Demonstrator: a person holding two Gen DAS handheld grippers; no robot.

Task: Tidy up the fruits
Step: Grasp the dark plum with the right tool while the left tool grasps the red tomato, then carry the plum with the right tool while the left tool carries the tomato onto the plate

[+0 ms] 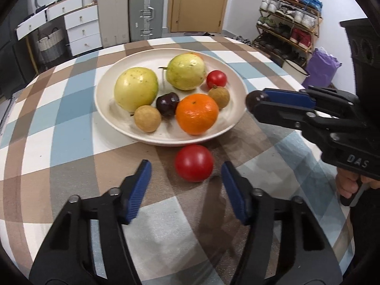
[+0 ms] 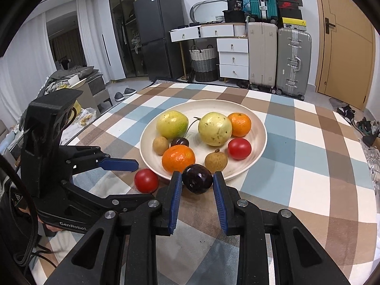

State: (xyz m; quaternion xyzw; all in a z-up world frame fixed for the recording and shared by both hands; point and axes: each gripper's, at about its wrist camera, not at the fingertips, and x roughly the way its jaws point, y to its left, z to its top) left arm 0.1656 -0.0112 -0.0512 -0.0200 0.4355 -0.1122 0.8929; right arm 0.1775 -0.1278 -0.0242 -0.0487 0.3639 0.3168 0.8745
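The left gripper (image 1: pixel 186 173) is spread wide and grasps nothing; a loose red tomato (image 1: pixel 194 163) lies on the checked tablecloth (image 1: pixel 71 118) between and just ahead of its blue pads, touching neither, just near of the plate's rim. The right gripper (image 2: pixel 197 185) is clenched on a dark plum (image 2: pixel 198 178), both blue pads pressed to its sides, at the near edge of the cream plate (image 2: pixel 258 128); whether the plum is over the rim or just short of it cannot be told. In the left wrist view the right gripper (image 1: pixel 254 99) reaches in from the right, its tip close to the plate's right edge. The plate already carries two pale green guavas (image 2: pixel 215 128), a near orange (image 2: pixel 178 159) and a far orange (image 2: pixel 239 124), a second tomato (image 2: pixel 239 148), two brown longans (image 2: pixel 215 160) and another dark plum (image 2: pixel 179 142). The near orange and a longan crowd the rim straight ahead of the held plum. Beyond the table stand suitcases (image 2: pixel 293 63), white drawers (image 2: pixel 232 57), a woven basket (image 2: pixel 204 63) and a dark fridge (image 2: pixel 159 35); a shoe rack (image 1: pixel 289 21) stands far right.
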